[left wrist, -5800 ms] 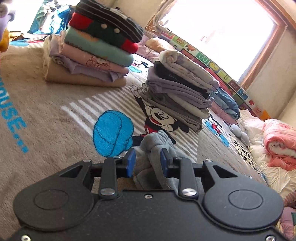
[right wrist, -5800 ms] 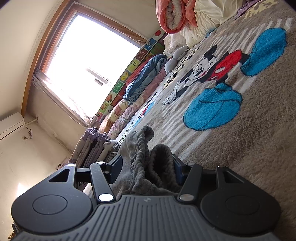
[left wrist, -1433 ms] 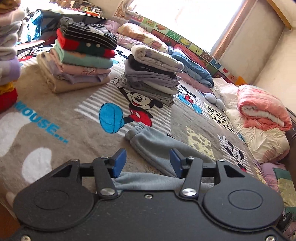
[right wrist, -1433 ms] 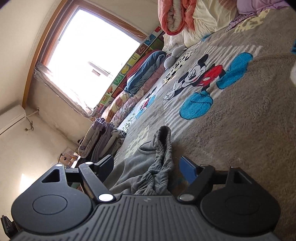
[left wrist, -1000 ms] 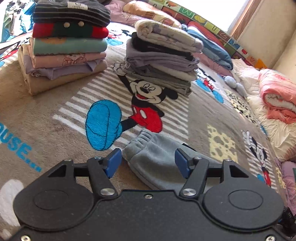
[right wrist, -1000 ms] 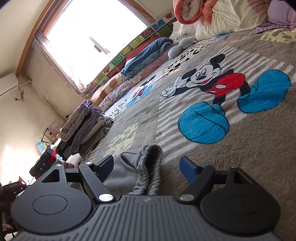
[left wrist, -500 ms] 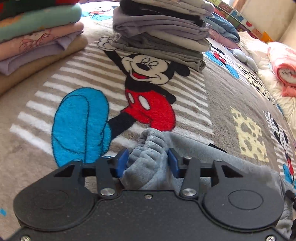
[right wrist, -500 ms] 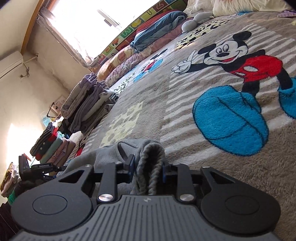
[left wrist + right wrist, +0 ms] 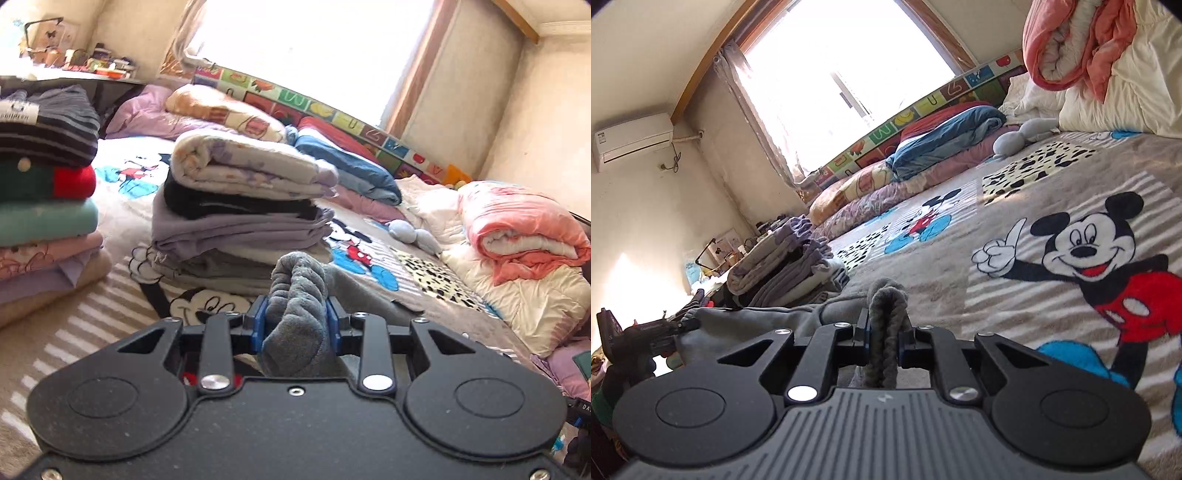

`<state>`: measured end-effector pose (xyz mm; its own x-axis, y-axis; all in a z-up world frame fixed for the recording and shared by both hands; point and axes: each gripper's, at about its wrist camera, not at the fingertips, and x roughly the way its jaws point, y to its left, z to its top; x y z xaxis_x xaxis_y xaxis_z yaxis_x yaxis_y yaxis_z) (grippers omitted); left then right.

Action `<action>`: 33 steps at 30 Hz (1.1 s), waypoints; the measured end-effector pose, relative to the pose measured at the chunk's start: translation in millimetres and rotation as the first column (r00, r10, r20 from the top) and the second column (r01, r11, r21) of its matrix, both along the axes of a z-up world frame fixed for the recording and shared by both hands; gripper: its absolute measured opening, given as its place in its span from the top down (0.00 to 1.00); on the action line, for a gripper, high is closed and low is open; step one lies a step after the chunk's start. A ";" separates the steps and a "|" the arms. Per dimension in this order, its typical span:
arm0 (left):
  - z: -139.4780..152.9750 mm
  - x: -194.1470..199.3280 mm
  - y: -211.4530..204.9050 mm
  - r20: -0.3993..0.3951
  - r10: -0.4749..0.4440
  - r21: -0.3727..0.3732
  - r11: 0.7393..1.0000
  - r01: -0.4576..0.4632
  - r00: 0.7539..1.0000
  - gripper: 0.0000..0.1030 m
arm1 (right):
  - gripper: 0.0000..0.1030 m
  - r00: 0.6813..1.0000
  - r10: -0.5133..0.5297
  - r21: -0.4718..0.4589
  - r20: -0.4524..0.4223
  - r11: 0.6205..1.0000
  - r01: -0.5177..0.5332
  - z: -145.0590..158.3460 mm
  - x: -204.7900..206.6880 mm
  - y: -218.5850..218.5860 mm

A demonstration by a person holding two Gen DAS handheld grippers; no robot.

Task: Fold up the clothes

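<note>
My left gripper is shut on the bunched ribbed end of a pair of grey fleece trousers and holds it lifted above the Mickey Mouse blanket. My right gripper is shut on the other ribbed end of the same grey trousers. The cloth stretches left from it towards the left gripper's body, which shows at the left edge.
Two stacks of folded clothes stand ahead of the left gripper: a grey and purple one and a striped, red and green one. A pink rolled quilt and pillows lie by the window wall.
Both grippers, shut on the trouser ends half a second ago, have lifted and tilted up; the views now look across the bed instead of down at the blanket.
</note>
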<state>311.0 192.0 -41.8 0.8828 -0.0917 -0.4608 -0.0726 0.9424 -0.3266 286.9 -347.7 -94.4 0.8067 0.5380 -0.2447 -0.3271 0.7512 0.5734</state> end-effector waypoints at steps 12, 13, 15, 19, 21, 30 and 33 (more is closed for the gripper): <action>-8.8 -35.2 0.9 -0.184 0.076 0.118 0.992 -0.055 0.980 0.59 | 0.47 0.989 -0.018 -0.124 -0.147 0.992 0.000 -34.4 13.7 11.2; -2.4 -45.4 -2.8 -0.174 0.070 0.133 0.990 -0.047 0.982 0.58 | 0.47 0.991 -0.016 -0.130 -0.136 0.991 -0.002 -31.3 8.1 10.7; 7.4 -70.1 -12.7 -0.151 0.068 0.157 0.987 -0.044 0.986 0.55 | 0.47 0.993 -0.010 -0.143 -0.114 0.990 -0.006 -25.2 -3.2 9.8; 13.9 -123.5 -32.3 -0.106 0.049 0.128 0.991 -0.035 0.993 0.52 | 0.47 0.998 0.002 -0.168 -0.070 0.986 -0.013 -12.8 -25.7 7.9; 12.1 -151.0 -40.1 -0.105 0.035 0.088 0.996 -0.026 0.994 0.52 | 0.47 0.998 0.019 -0.176 -0.051 0.984 -0.028 -6.7 -37.3 8.9; -11.6 -230.8 -52.6 -0.150 0.058 0.047 0.998 -0.052 0.987 0.44 | 0.36 0.982 0.081 -0.059 -0.169 0.994 -0.093 -22.3 -68.7 7.1; -18.5 -239.7 -47.5 -0.159 0.080 0.035 0.997 -0.076 0.984 0.44 | 0.36 0.977 0.085 -0.016 -0.197 0.996 -0.090 -36.9 -67.4 2.3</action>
